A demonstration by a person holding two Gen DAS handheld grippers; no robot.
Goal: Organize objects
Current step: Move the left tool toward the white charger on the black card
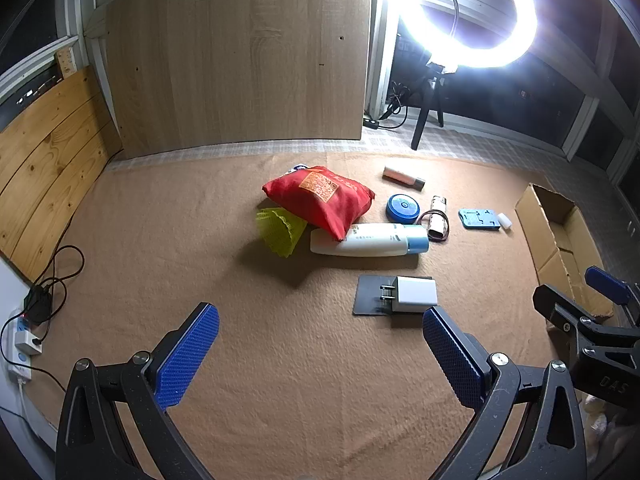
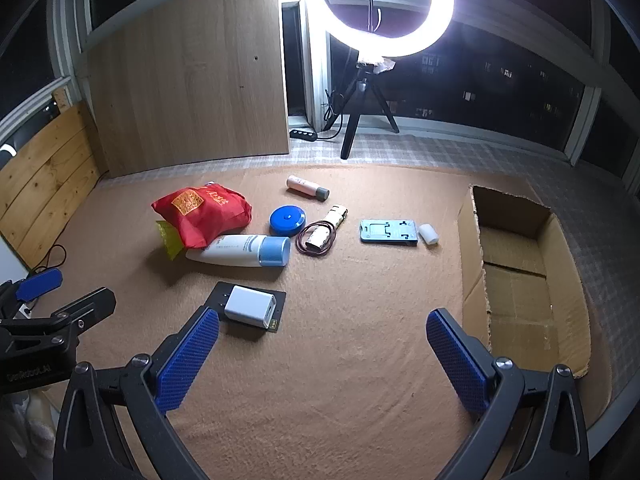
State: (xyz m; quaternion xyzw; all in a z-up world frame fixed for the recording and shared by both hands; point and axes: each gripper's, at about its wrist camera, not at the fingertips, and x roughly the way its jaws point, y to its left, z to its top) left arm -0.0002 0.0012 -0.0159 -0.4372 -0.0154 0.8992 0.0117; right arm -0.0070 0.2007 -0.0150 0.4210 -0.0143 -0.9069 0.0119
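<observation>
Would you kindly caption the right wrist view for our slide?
Open right gripper above a brown mat, scattered toiletries, and an empty cardboard box.

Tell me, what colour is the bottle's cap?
Light blue cap on a white bottle; clearest in the right wrist view.

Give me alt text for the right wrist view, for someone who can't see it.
Open right tongs with blue ribbed pads hover empty over a tan blanket, beside an empty brown cardboard box. Scattered ahead are a white charger block, a white lotion bottle with a blue cap and a red fabric pouch. A bright ring light glares behind.
</observation>
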